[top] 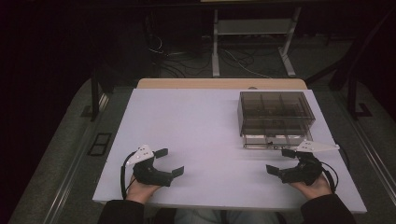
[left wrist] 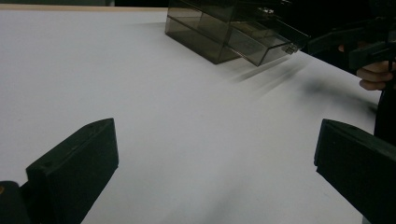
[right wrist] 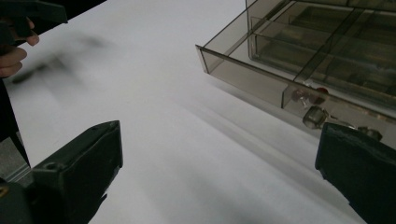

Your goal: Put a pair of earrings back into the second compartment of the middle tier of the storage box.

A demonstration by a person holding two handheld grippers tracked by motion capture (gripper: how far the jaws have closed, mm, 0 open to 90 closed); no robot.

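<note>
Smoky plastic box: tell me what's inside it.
The smoky plastic box has divided compartments; small metal bits lie near its front edge. Tinted walls and dim light hide anything else.

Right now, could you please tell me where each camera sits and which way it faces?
High view: above the person's side, looking forward and down on the white table; both hands, left tool, right tool.
Left gripper view: on the left tool, facing the smoky plastic box; own open jaws.
Right gripper view: on the right tool, near the box; own open jaws.
All share the box.

Black hand-held grippers, dark sleeves
</note>
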